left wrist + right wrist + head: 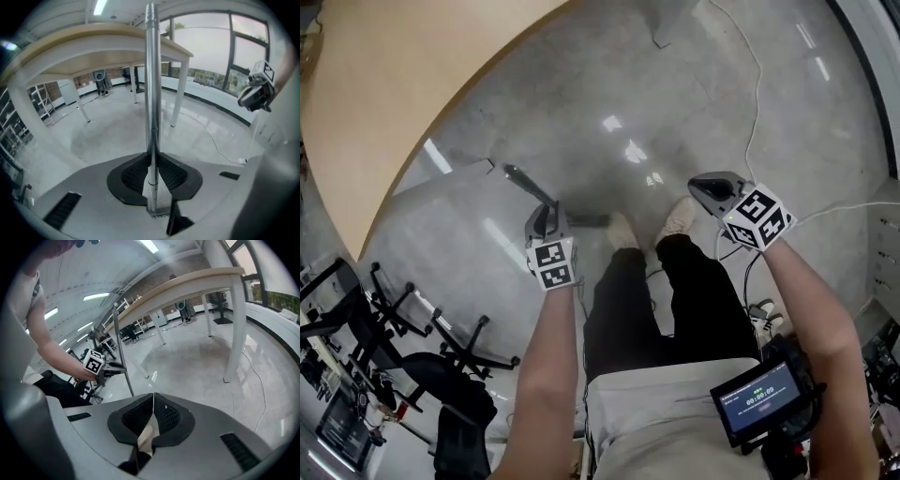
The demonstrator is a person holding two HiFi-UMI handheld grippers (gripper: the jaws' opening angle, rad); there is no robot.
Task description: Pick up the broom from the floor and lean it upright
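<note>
Clamped between the pads of the left claw, the slim silver metal broom handle stands close to upright above the glossy grey floor, just ahead of the person's feet. The brush end is out of sight. The right claw hangs nearby, jaws pressed together on nothing. The pick-up step looks in hand. Next, the handle needs a support to lean on, perhaps the pale wooden table. No container is in view.

Grey left claw, black trousers
</note>
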